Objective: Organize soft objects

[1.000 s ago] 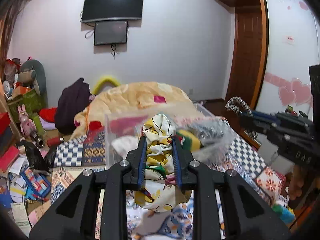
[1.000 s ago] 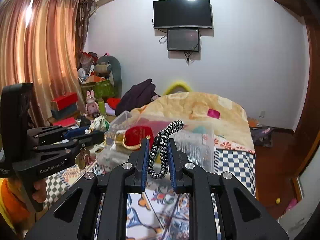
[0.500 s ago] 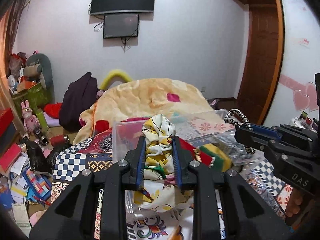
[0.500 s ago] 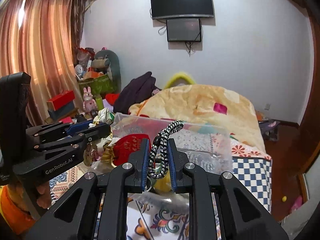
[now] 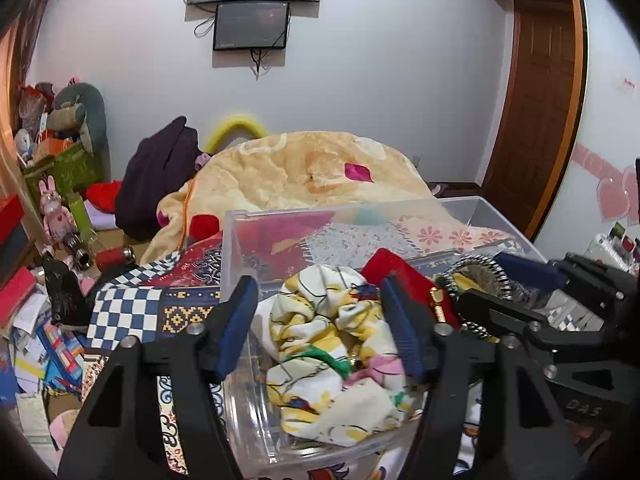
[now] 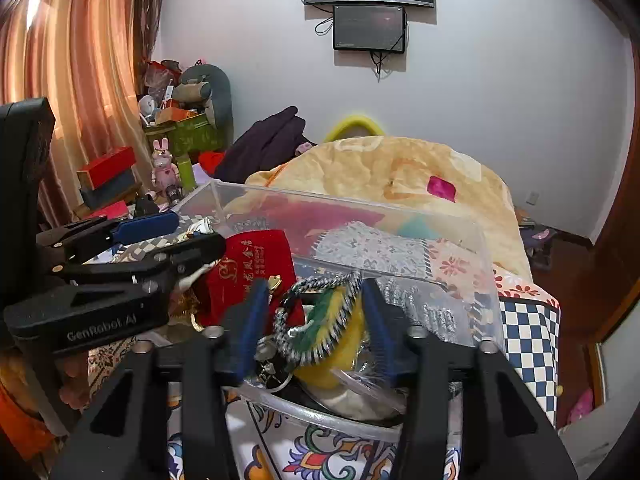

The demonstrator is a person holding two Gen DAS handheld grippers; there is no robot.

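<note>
Floral cloth [image 5: 340, 360] in bin [image 5: 304, 216] | left gripper [image 5: 326, 328] spread | right gripper [image 6: 312, 324] spread

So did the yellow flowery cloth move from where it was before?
Yes. The yellow flowery cloth went down into the clear plastic box; before, it was pinched above the box's rim. The left gripper is open around it now.
</note>
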